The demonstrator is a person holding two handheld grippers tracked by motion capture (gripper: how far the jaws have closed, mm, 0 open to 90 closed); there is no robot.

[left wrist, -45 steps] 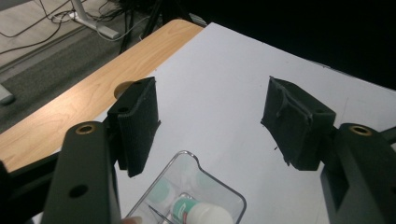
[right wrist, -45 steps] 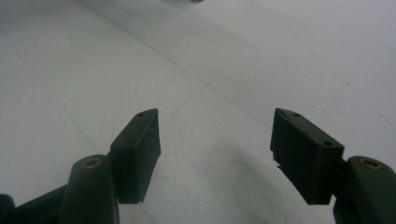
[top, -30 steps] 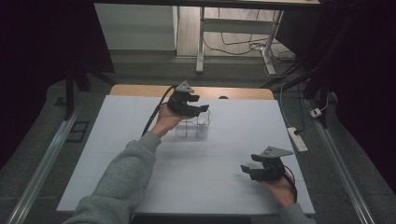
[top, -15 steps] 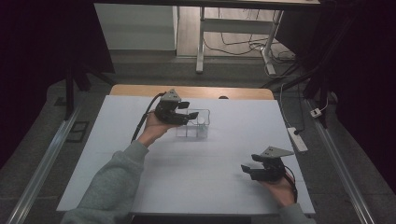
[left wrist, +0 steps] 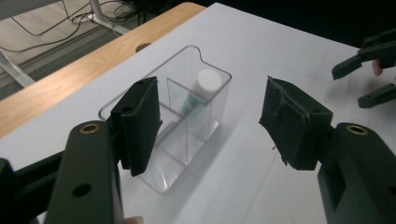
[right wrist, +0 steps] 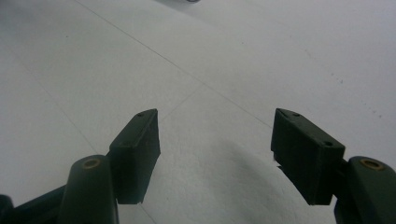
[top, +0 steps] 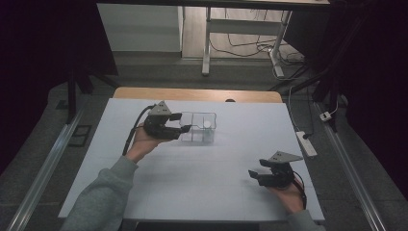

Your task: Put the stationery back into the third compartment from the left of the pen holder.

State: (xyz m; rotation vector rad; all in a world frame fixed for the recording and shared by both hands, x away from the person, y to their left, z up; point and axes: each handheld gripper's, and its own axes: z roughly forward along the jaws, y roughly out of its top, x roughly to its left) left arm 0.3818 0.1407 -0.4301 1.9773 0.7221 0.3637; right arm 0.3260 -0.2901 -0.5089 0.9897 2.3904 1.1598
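Observation:
A clear plastic box (top: 199,127) with dividers stands on the white table (top: 202,183), towards the back. A tube with a white cap (top: 207,124) stands upright in its far right compartment. My left gripper (top: 185,124) is at the box's left end, pointing at it. In the left gripper view its jaws (left wrist: 210,121) stand apart and have just been opening a little. The box (left wrist: 187,116) and the tube (left wrist: 205,84) lie just ahead of the pads, which press on nothing. My right gripper (top: 252,175) rests open near the front right, with bare table between its jaws (right wrist: 215,154).
A wooden strip (top: 192,94) with a small hole runs along the table's far edge. A white power strip (top: 305,143) lies off the table's right side. The right gripper (left wrist: 373,70) shows at the far right in the left gripper view.
My left gripper has moved left and towards the person, from above the box to its left end. The right gripper has stayed put.

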